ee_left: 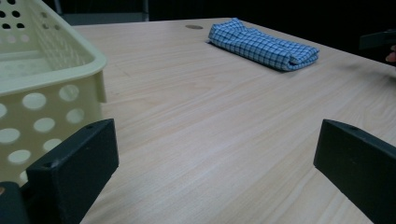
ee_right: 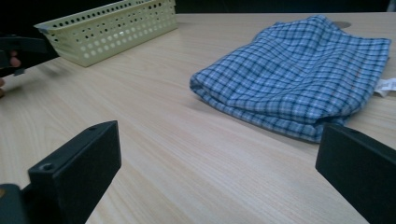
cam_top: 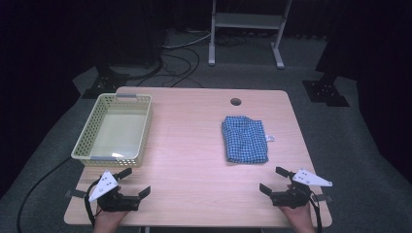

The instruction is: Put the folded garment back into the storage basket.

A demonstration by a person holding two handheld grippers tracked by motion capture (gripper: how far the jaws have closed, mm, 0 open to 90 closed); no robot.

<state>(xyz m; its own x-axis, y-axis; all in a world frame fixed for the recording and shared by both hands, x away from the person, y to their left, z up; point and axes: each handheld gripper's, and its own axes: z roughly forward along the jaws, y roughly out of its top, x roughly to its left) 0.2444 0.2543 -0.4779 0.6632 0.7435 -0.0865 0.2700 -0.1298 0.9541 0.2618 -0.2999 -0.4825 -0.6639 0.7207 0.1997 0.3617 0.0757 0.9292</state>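
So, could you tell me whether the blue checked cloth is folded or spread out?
Folded: the blue checked cloth lies as a compact rectangle on the table, with stacked layers showing at its edge.

Table layout: basket left, cloth right.
On the table (cam_top: 194,145), the basket (cam_top: 114,128) sits at the left, the folded cloth (cam_top: 245,139) well apart at the right; left gripper (cam_top: 137,183) before the basket, right gripper (cam_top: 272,180) before the cloth.

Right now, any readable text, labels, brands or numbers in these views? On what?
None readable.
White tag at the edge of the folded blue checked cloth: too small and blurred to read.
Yellow perforated basket, wooden table, left gripper and right gripper: no print visible.
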